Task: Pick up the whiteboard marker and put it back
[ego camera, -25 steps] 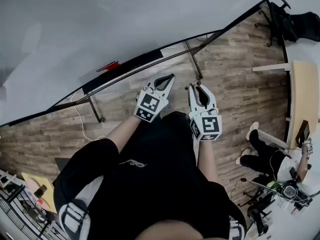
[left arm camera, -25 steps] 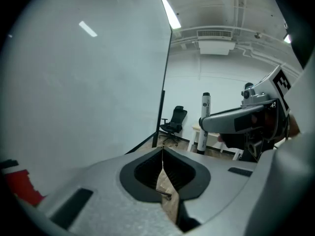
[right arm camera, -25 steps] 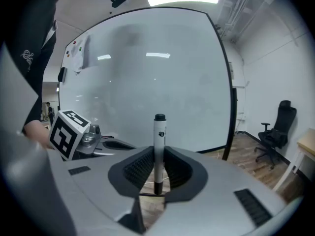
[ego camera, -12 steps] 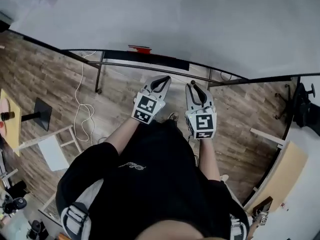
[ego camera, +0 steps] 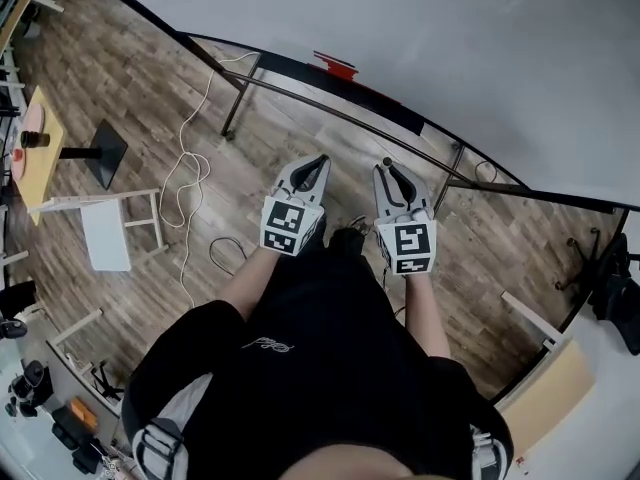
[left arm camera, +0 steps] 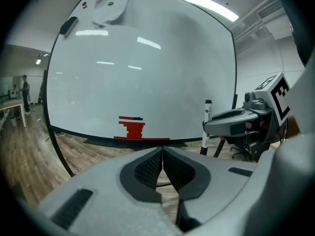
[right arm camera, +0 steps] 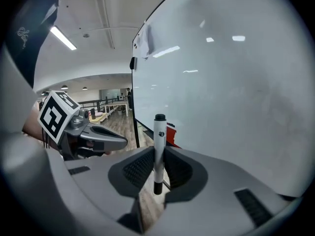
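The right gripper is clamped on a slim white whiteboard marker with black ends. The marker stands upright between the ribbed black pads, its upper end rising above the jaws and its lower end hanging just below them. The left gripper is held beside the right one at about the same height. Its jaws are pressed together with nothing between them.

Both grippers point toward a large white whiteboard in a thin black frame, which stands on a dark metal stand over the brown wood-plank floor. A red block-shaped object sits at the whiteboard's bottom edge, on the dark ledge there. The marker is apart from that ledge, out in front of the board. A white cable trails across the floor.
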Demonstrator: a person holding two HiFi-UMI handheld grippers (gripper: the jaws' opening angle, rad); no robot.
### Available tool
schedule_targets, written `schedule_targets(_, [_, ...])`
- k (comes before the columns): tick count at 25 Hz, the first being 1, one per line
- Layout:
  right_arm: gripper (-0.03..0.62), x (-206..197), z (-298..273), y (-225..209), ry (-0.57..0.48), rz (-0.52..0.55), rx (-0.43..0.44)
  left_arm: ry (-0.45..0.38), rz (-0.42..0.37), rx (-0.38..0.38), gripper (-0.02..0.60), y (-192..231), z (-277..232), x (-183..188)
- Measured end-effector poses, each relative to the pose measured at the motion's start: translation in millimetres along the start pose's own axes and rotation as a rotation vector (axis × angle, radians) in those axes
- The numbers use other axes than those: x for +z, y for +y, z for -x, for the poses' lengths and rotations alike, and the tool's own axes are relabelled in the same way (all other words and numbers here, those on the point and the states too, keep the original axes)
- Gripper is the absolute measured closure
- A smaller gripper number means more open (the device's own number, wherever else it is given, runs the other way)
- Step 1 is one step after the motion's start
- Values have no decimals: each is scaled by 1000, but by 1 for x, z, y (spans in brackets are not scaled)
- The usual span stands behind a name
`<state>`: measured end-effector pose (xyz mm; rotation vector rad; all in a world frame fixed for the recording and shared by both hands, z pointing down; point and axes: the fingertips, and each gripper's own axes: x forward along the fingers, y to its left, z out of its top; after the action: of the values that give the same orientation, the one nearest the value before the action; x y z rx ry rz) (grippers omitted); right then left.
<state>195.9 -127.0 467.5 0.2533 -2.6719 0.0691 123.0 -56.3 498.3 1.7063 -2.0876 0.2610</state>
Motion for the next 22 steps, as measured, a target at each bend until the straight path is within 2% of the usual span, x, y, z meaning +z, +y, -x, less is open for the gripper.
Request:
schedule_targets(5, [537, 16, -33, 1, 57, 102, -31, -45, 7, -3, 572, 36, -8, 12])
schedule_targets(8, [537, 20, -52, 0, 132, 229, -77, -69, 67, -17, 572, 58, -14, 17])
schedule_targets(11, [537, 23, -77, 5, 208, 331, -97, -80, 83, -43, 572, 81, -25, 19])
schedule_targets(15, [536, 29, -108, 19, 270, 388, -83, -81, 119, -73, 572, 109, -35, 13])
schedule_targets(20, [537, 29, -134, 15, 373, 554, -99, -91, 175, -69, 572, 133, -35, 6])
schedule_targets(22, [537, 22, -146, 7, 421, 653, -117, -83, 190, -57, 572, 143, -38, -2])
